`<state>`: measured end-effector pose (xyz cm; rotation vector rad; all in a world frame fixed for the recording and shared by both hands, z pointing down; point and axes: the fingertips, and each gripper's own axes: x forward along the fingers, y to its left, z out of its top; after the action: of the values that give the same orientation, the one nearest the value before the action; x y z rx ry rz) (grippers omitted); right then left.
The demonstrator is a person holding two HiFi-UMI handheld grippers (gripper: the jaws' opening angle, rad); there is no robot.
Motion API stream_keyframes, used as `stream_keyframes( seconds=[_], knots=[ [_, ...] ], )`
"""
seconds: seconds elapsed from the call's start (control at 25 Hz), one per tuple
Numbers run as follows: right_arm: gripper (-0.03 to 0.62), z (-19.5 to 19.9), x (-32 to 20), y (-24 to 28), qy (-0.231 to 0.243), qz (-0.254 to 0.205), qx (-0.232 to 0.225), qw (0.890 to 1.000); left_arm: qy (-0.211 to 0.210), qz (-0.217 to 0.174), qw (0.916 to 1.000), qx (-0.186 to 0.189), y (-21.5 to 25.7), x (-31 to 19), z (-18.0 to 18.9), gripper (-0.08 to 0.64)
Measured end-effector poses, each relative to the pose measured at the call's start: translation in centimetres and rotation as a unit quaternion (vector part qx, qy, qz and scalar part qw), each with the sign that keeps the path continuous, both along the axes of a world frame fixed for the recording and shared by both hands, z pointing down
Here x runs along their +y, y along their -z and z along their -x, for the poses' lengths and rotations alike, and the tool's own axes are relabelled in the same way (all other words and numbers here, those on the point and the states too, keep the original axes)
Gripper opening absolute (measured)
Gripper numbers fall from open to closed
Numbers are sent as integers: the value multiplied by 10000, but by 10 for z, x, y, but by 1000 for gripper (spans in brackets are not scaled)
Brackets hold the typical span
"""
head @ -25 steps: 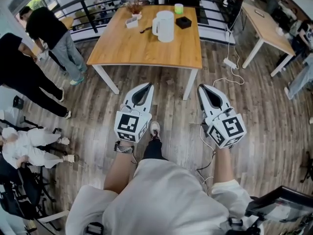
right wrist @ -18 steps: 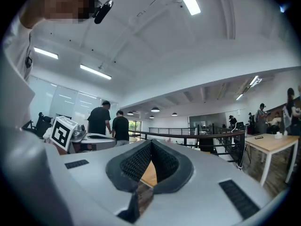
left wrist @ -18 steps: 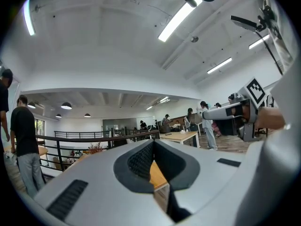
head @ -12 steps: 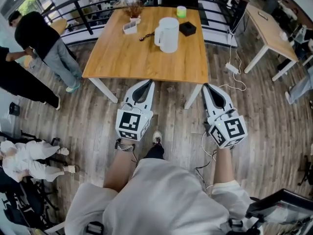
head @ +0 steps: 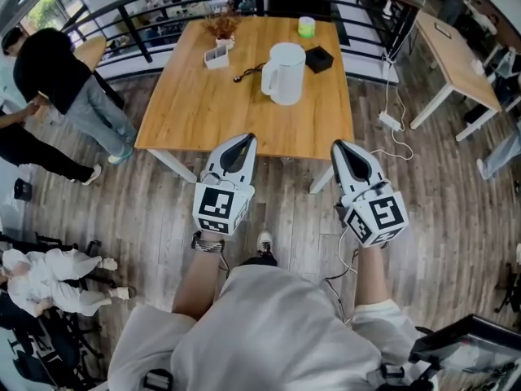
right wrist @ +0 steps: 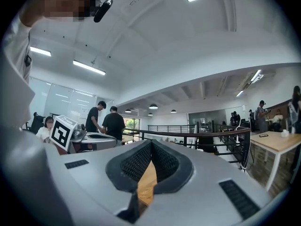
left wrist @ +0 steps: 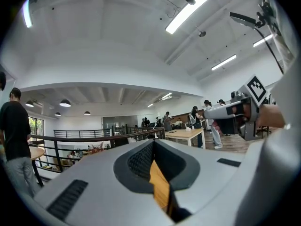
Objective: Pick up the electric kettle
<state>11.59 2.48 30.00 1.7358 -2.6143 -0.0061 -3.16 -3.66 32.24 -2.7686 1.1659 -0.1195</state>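
The white electric kettle (head: pixel 285 73) stands upright on the far right part of a wooden table (head: pixel 203 112), handle to the left. Both grippers are held level in front of me, short of the table's near edge and well away from the kettle. My left gripper (head: pixel 242 139) is shut with nothing in it; in the left gripper view its pads (left wrist: pixel 141 161) meet at the tip. My right gripper (head: pixel 338 146) is shut and empty too, with its pads (right wrist: pixel 164 161) together. The kettle is not visible in either gripper view.
On the table are a green cup (head: pixel 306 26), a black box (head: pixel 319 59), a small white container (head: pixel 216 55) and a dried plant (head: pixel 221 27). People stand at the left (head: pixel 65 80). A second table (head: pixel 452 51) and a power strip (head: pixel 390 121) lie to the right. A black railing runs behind.
The table and kettle have come nearer in the head view and shifted right. Both grippers stay shut and side by side, now close to the table's near edge.
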Motion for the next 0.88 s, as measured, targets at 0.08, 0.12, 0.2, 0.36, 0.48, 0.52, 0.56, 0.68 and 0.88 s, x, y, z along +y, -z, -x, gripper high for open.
stream_keyframes(
  seconds=[0.08,0.12,0.2,0.36,0.48,0.52,0.56,0.68,0.88],
  knots=[
    [6,1,-13,-2,-9,41,-7,10000,-20,-3,10000,-19,0,-11,0,2],
    [6,2,-19,-3,-15,65,-4,10000,-32,-9,10000,-25,0,-17,0,2],
    [6,5,-32,-6,-7,110,0,9999,-66,-3,10000,-18,-1,-27,1,2],
    [6,10,-57,-10,24,176,-60,9998,-99,36,9999,-45,-7,-51,6,2],
    [6,13,-78,-11,9,168,-127,9998,-59,79,9999,-48,-11,-71,13,3],
    [6,13,-84,-12,-6,172,-140,9998,-54,89,9999,-46,-12,-78,15,2],
    [6,14,-91,-12,-21,175,-147,9997,-54,98,9999,-50,-14,-85,17,2],
    [8,16,-111,-13,-77,174,-168,9997,-62,124,9999,-83,-18,-105,22,2],
    [8,19,-143,-17,-101,162,-234,9995,-44,128,9998,-116,-21,-138,32,2]
  ],
)
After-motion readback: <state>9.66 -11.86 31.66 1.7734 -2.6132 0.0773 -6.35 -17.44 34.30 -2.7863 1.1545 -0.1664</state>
